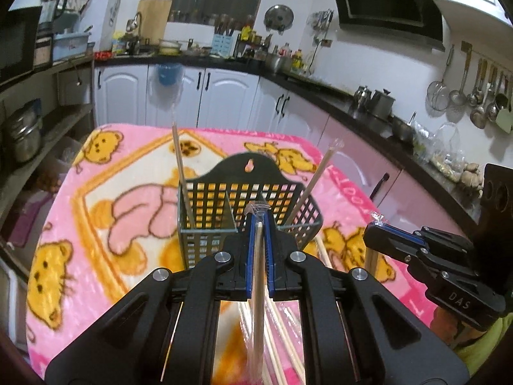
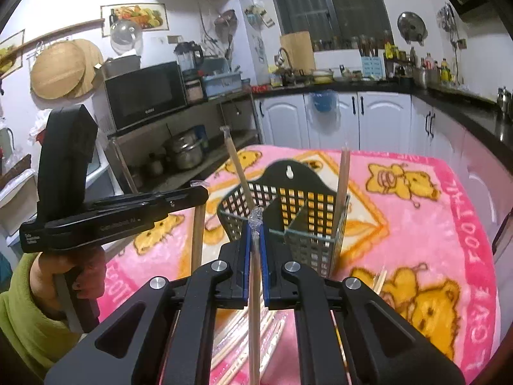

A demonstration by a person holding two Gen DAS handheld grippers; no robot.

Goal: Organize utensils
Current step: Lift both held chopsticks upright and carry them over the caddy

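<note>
A dark mesh utensil basket (image 1: pixel 250 211) with a divider stands on the pink bear blanket; it also shows in the right wrist view (image 2: pixel 288 218). Two wrapped chopsticks lean in it, one left (image 1: pixel 181 166) and one right (image 1: pixel 315 179). My left gripper (image 1: pixel 259 221) is shut on a wooden chopstick (image 1: pixel 257 288) just in front of the basket. My right gripper (image 2: pixel 255 224) is shut on a plastic-wrapped chopstick (image 2: pixel 254 304), also just short of the basket. Each gripper shows from the side in the other's view.
Several loose chopsticks lie in a clear wrapper on the blanket under the grippers (image 1: pixel 282 346) (image 2: pixel 234 330). White kitchen cabinets (image 1: pixel 179 96) and a dark counter run behind the table. A shelf with pots (image 2: pixel 186 154) stands to the left.
</note>
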